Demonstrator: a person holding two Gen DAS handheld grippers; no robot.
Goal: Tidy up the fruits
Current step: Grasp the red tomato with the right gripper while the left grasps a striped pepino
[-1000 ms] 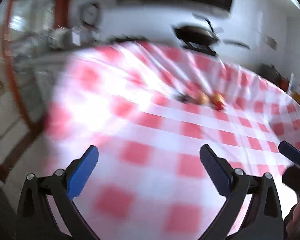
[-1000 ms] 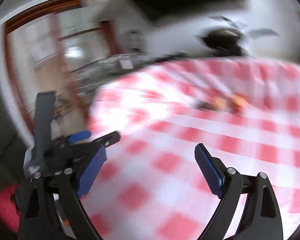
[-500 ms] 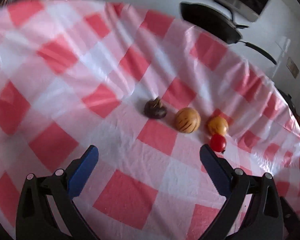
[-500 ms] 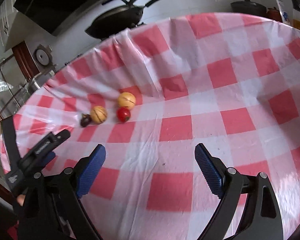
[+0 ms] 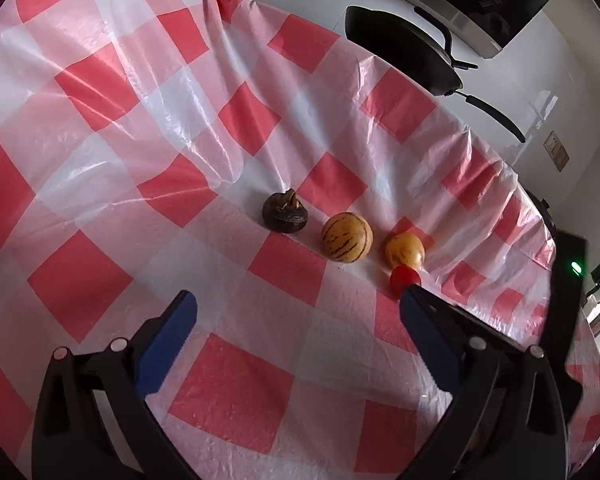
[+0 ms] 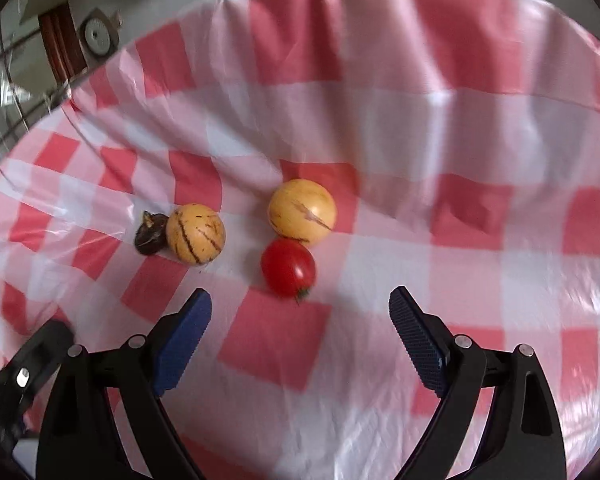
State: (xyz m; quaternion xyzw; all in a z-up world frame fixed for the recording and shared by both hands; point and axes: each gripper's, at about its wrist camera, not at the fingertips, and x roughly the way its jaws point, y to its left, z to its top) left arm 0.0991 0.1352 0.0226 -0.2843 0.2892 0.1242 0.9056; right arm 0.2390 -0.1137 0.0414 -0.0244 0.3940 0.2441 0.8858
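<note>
Several fruits lie in a loose row on the red-and-white checked tablecloth (image 5: 268,384). A dark brown fruit (image 5: 285,213) (image 6: 151,233) is leftmost, then a striped yellow fruit (image 5: 347,237) (image 6: 195,234), a second yellow fruit (image 5: 404,251) (image 6: 302,212) and a small red tomato (image 5: 403,278) (image 6: 288,267). My left gripper (image 5: 298,304) is open, short of the fruits, its right finger partly hiding the tomato. My right gripper (image 6: 300,302) is open with the tomato just beyond the gap between its fingers.
A black pan (image 5: 404,50) with a long handle sits past the table's far edge by a white wall. The plastic cloth is wrinkled behind the fruits. Part of the other gripper's black body (image 5: 564,320) shows at the right, and at the lower left (image 6: 24,372).
Both grippers have moved closer to the fruits. The right gripper has closed in most, so the tomato and yellow fruit now loom large just ahead of its fingers. Both stay open.
</note>
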